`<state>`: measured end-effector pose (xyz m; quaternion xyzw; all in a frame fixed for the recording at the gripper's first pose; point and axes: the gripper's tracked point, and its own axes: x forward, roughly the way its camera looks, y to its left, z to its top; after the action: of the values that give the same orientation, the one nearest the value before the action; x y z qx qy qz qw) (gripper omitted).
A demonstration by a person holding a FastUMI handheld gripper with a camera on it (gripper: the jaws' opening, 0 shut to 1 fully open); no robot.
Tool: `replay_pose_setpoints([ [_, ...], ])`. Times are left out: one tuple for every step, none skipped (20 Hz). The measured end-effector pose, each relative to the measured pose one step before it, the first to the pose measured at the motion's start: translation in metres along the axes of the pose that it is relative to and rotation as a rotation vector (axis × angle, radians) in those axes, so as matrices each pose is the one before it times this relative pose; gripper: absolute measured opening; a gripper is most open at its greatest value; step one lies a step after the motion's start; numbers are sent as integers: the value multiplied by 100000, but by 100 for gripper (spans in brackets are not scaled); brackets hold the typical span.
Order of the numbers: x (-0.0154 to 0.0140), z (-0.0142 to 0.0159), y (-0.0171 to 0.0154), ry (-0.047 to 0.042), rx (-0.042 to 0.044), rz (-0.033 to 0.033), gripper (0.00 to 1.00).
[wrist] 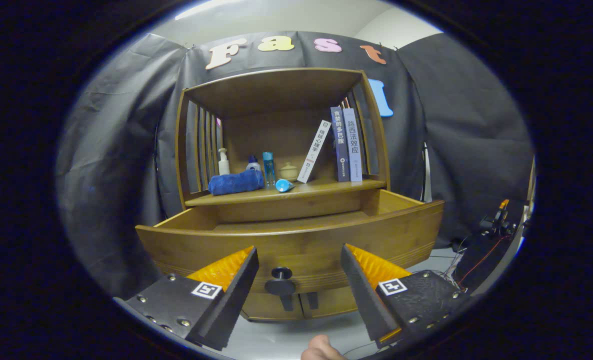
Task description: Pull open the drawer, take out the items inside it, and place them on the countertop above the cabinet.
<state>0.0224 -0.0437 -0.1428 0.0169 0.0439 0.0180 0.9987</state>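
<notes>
Drawer point(296, 235) pulled open, knob point(280, 280) between spread tool point(300, 280) fingers

black cloth point(111, 150) drapes the walls (creased), pale ceiling point(296, 17) above, grey floor point(286, 340) below.

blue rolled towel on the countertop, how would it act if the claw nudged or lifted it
The blue rolled towel looks soft, so it would probably squash and sag, not stay stiff. Lying rolled, it may roll or unfurl if nudged. The open claw is well short of it, by the drawer knob.
</notes>
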Motion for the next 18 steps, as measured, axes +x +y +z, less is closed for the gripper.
replay_pose_setpoints([
  [150,-92,270,-434,165,967,98],
  [267,-89,245,-436,-354,1138,98],
  [244,-79,165,-518,-737,512,98],
  [539,80,46,-600,-341,31,98],
  [492,82,319,-165,-180,881,98],
  [591,4,189,-175,390,345,98],
  [547,54,156,-172,815,280,98],
  [562,-73,17,150,720,-154,98],
  [353,-215,148,750,682,172,98],
  [56,331,-166,-2615,-421,-896,98],
  [90,-244,-69,-16,-1879,-251,97],
  [33,94,-50,-1204,-1860,-824,97],
  [91,29,64,-474,-1009,-46,97],
  [155,-255,49,-213,-302,-49,97],
  [76,62,-9,-952,615,399,99],
  [417,138,-104,-1069,1392,624,99],
  [305,36,-103,-762,727,666,99],
  [335,176,-215,-1329,683,584,99],
])
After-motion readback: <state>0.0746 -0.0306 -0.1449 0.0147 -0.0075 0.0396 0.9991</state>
